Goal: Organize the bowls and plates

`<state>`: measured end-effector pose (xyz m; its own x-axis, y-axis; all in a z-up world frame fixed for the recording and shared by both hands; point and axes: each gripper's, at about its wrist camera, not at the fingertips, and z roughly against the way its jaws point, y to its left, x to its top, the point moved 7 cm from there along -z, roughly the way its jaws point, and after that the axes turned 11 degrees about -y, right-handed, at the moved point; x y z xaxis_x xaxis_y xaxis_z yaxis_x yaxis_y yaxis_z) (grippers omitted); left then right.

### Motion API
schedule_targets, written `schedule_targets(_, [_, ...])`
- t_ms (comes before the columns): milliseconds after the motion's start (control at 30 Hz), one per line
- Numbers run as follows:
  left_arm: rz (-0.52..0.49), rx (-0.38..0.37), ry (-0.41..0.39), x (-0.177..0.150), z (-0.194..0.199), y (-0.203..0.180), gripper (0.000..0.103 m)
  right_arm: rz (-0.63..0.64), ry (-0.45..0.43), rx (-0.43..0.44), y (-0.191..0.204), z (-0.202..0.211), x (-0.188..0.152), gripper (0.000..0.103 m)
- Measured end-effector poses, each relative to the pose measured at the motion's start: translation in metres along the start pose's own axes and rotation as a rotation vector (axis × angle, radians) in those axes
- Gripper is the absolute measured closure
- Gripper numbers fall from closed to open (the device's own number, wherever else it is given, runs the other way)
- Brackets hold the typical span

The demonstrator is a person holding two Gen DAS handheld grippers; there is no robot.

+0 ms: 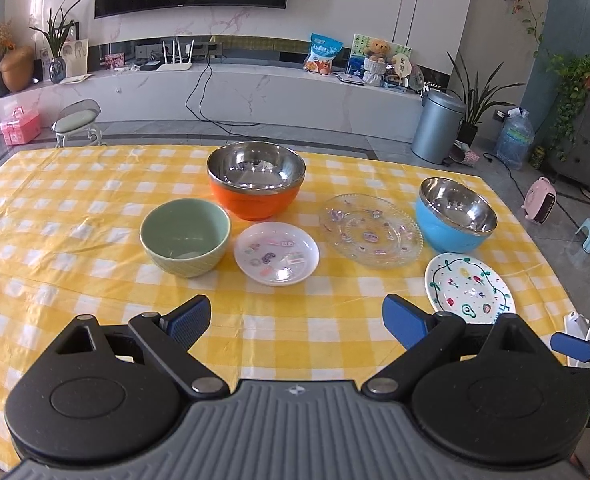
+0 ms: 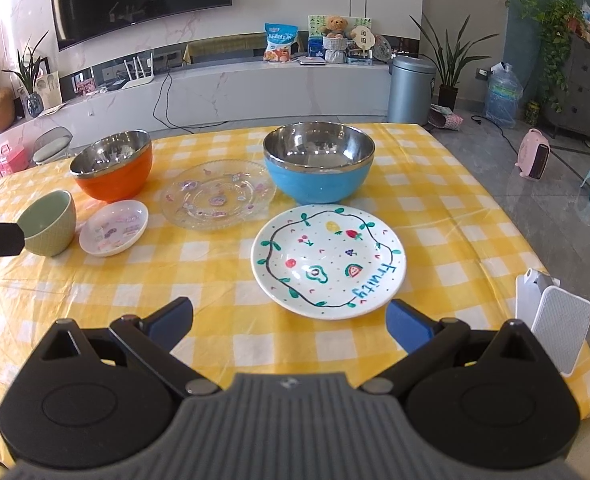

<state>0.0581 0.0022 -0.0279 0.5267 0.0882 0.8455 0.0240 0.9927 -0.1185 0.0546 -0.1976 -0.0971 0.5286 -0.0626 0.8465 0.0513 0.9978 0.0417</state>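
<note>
Up front in the left wrist view, the left gripper (image 1: 295,318) hangs over the near edge of the tabletop (image 1: 55,208), its blue-padded fingers spread wide with nothing between them. Beyond it, on the yellow checked cloth, a green bowl (image 1: 185,237) sits just beside a small white plate (image 1: 276,253) with pastel stickers. Behind these two, toward the far edge, stands an orange bowl (image 1: 256,179) with a steel lining. To the right lies a clear glass plate (image 1: 371,230), and close beside it a blue bowl (image 1: 456,214), also steel-lined, near the right edge. A white fruit-patterned plate (image 1: 469,289) lies nearer than the blue bowl, partly hidden behind the gripper's right finger (a sliver of the right gripper (image 1: 575,349) shows at the frame's right edge).

From the right wrist view, the right gripper (image 2: 289,322) is likewise wide apart and holds nothing, over the near edge. The fruit-patterned plate (image 2: 329,261) lies directly ahead of it, with the blue bowl (image 2: 319,162) just behind. The glass plate (image 2: 219,199) sits left of the blue bowl, the orange bowl (image 2: 111,169) further left. The small white plate (image 2: 114,227) and green bowl (image 2: 49,222) sit toward the left edge. A white device (image 2: 555,320) stands upright at the near right corner.
</note>
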Motion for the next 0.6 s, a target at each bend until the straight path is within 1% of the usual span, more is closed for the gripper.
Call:
schedule_targets(200, [-0.027,0.001,-0.002,-0.005,-0.004,0.0,0.0,-0.004,0.009,-0.006,0.0,0.0,-0.001,0.002])
schedule_targets(600, [-0.016,0.002,0.019,-0.012,-0.009,0.005,0.0,-0.013,0.025,-0.01,-0.002,-0.003,-0.003,0.002])
